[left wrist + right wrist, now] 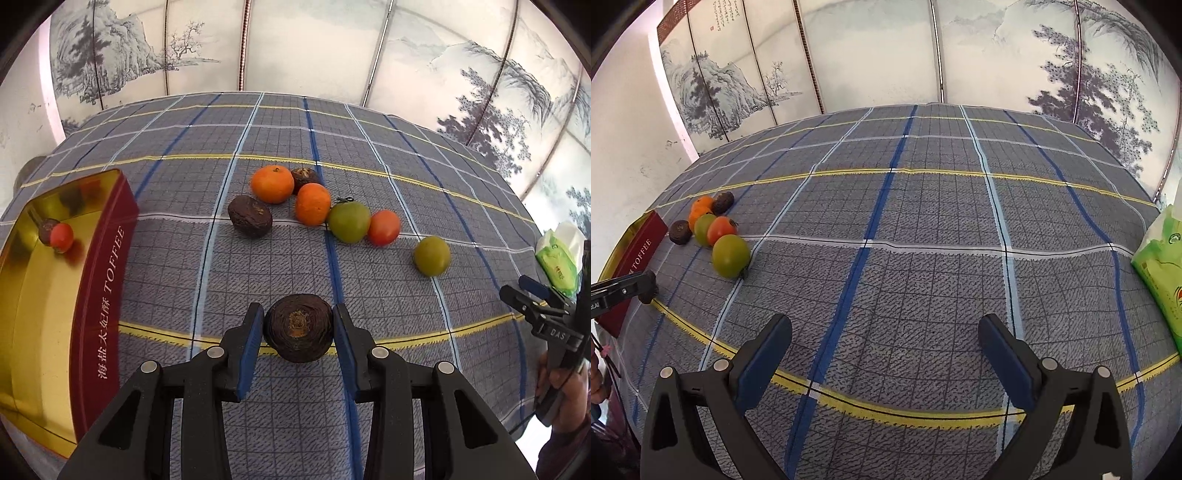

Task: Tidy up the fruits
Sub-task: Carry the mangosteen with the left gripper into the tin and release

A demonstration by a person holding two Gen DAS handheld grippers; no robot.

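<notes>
My left gripper (298,334) grips a dark wrinkled fruit (298,328); my right gripper (885,350) hangs open over bare cloth.

The dark fruit sits pinched between both blue pads of my left gripper, above the checked cloth of the surface (369,295). On the left edge lies the open red toffee tin (107,273), holding a red tomato (61,237) against another dark fruit. Between tin and gripper the cloth lies free. Farther out, a lone green tomato (431,255) sits right of a cluster: green and red tomatoes touching, two oranges (272,184), two dark fruits. My right gripper's fingers are spread wide with nothing between; open cloth runs ahead to the far edge. A green tissue pack (1161,273) sits at the right edge.
</notes>
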